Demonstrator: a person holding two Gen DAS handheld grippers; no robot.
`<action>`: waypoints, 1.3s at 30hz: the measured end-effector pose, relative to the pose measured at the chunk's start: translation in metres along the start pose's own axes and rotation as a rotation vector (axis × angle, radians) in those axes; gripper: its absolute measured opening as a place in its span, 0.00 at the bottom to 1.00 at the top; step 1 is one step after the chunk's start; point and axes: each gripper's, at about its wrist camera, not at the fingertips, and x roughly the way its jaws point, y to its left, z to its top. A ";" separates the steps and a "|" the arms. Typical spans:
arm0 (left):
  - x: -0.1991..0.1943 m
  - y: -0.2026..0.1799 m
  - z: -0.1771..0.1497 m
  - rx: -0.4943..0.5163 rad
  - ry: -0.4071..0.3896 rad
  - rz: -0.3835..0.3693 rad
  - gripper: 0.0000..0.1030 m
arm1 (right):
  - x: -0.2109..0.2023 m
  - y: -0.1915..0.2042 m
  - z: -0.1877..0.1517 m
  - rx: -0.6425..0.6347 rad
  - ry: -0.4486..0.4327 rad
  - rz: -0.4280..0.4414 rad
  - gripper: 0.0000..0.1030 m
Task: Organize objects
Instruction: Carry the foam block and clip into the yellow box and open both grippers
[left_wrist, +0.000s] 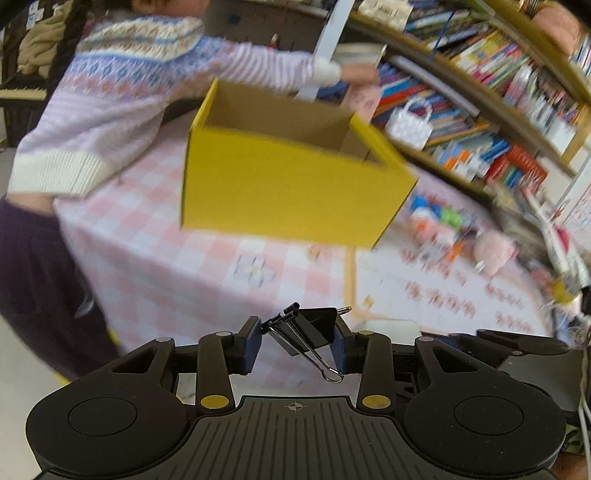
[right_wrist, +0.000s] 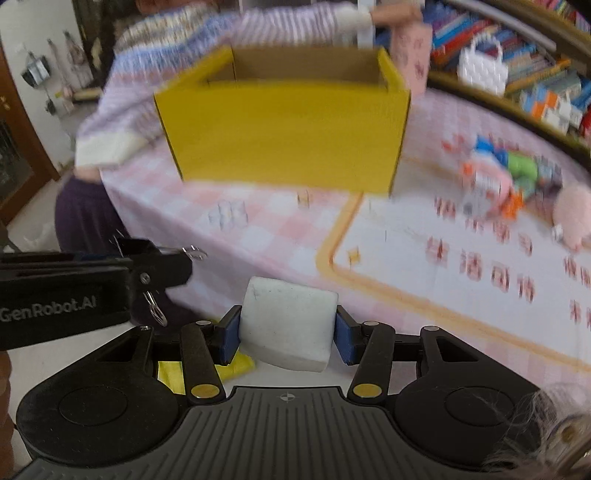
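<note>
Over a pink checked tablecloth (left_wrist: 155, 236), we carry two items toward the yellow box (left_wrist: 291, 192) ahead: on our left, the left gripper (left_wrist: 295, 343) is clamped on black binder clips (left_wrist: 306, 332); on our right, the right gripper (right_wrist: 286, 328) squeezes a white eraser block (right_wrist: 288, 325). Neither piece is boxed yet, and the box's visible interior looks bare. To the right, a heap of small toys (right_wrist: 509, 177) and a pink plush (right_wrist: 576, 210) await sorting, so we judge the job barely begun

Left gripper (left_wrist: 297, 345) clamps binder clip (left_wrist: 301, 332) before yellow box (left_wrist: 291, 188).
</note>
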 end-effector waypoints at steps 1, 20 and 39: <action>-0.001 -0.001 0.010 -0.002 -0.022 -0.015 0.36 | -0.005 -0.001 0.009 -0.001 -0.041 0.004 0.46; 0.155 0.000 0.197 0.045 -0.070 0.104 0.36 | 0.121 -0.049 0.207 -0.402 -0.100 -0.050 0.46; 0.231 0.008 0.205 0.114 0.193 0.156 0.53 | 0.187 -0.034 0.226 -0.752 0.148 0.024 0.51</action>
